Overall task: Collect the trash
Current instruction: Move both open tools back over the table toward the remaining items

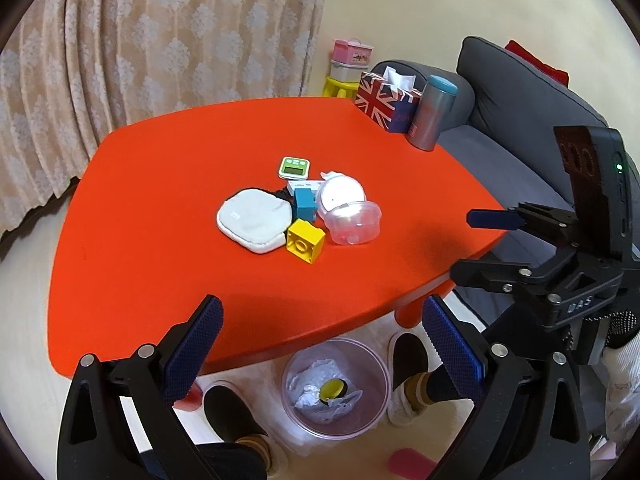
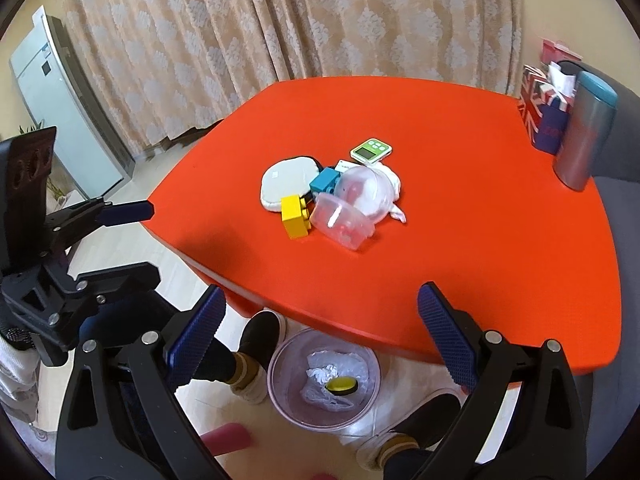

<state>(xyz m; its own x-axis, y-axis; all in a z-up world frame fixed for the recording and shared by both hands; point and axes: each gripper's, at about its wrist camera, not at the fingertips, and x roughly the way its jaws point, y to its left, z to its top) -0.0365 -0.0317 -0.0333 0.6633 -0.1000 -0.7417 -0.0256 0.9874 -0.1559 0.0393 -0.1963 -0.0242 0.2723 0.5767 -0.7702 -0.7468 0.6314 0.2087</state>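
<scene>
left gripper (image 1: 322, 328): fingers spread wide, nothing between them, held over the near edge of the red table (image 1: 168, 208), lower centre of its own view; seen side-on at the left edge of the right wrist view, jaws apart.
right gripper (image 2: 320, 316): fingers spread wide, empty, over the table's near edge, lower centre of its view; in the left wrist view it sits at the right edge, side-on, partly cut off.
trash bin (image 1: 376, 364): clear round tub on the floor, bottom centre, partly under the table edge, between the person's two slippered feet; holds crumpled white paper (image 1: 310, 394) and a yellow-and-black round item, kind unclear.
table pile: mid-frame cluster, touching or overlapping: white pad (image 1: 254, 220), yellow block (image 1: 305, 241), teal block (image 1: 304, 204), clear plastic container (image 1: 352, 222) with lid, crumpled tissue (image 2: 394, 190) behind the container, mostly hidden.
green timer (image 1: 294, 168): just behind the pile.
far corner: flag tissue box (image 1: 380, 100) and grey tumbler (image 1: 432, 114), upper right.
hard to tell: small white box behind the teal block, mostly covered; pink thing at bottom edge cut off.
</scene>
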